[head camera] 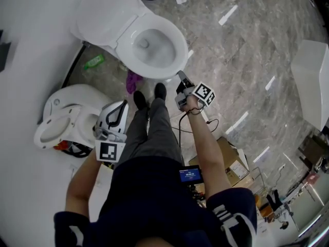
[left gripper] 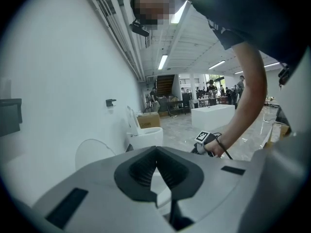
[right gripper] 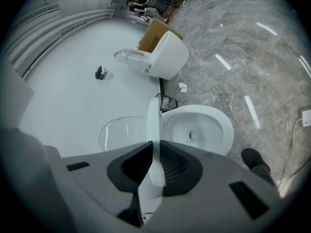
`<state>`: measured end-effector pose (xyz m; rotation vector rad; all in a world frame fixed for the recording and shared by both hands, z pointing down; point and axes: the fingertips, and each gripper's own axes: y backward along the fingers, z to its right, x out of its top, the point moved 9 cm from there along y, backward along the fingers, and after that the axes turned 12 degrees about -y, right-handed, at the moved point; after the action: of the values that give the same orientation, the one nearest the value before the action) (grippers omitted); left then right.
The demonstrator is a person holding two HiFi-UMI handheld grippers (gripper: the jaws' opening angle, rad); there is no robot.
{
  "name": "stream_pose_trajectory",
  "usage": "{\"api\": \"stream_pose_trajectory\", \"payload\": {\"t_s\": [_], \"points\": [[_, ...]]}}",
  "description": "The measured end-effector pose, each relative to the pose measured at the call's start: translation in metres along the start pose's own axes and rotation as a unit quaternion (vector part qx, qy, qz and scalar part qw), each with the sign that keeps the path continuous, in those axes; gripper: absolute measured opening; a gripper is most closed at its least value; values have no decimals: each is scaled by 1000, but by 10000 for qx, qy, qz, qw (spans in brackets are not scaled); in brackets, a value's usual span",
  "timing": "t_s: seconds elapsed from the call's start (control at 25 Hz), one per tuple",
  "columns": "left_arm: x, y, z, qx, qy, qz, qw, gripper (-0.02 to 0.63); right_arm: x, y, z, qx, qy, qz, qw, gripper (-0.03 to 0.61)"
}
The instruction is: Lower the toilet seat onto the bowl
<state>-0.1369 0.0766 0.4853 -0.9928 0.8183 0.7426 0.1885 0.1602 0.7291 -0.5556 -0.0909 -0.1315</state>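
Nearest us, our right gripper [right gripper: 155, 152] is clamped on the thin front edge of the white plastic toilet seat [right gripper: 153, 123]. The seat stands edge-on, partway up. We judge the glossy rim could slip from so narrow a pinch, or twist free if our hand leaves the hinge's arc. It would then slam onto the white ceramic bowl [right gripper: 221, 123] beyond. Our left gripper [left gripper: 156, 154], closed on nothing, is off to the side and could not catch it. Farthest back, the white oval lid [right gripper: 121, 132] leans at the wall and could tip forward after it.
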Motion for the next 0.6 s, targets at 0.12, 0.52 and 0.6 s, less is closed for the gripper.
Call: {"api": "stream_pose_trajectory", "payload": {"t_s": [0.12, 0.52, 0.6], "points": [[-3, -3, 3, -44, 41, -43, 10000, 25, 3, 0, 13, -67, -3, 7, 10000, 63], [-13, -17, 10, -244, -25, -189, 9995, 25, 17, -2, 54, 143, -76, -52, 9999, 61], [-14, -20, 11, -280, -77, -194, 9994, 25, 20, -3, 59, 165, -74, -99, 9998, 61]]}}
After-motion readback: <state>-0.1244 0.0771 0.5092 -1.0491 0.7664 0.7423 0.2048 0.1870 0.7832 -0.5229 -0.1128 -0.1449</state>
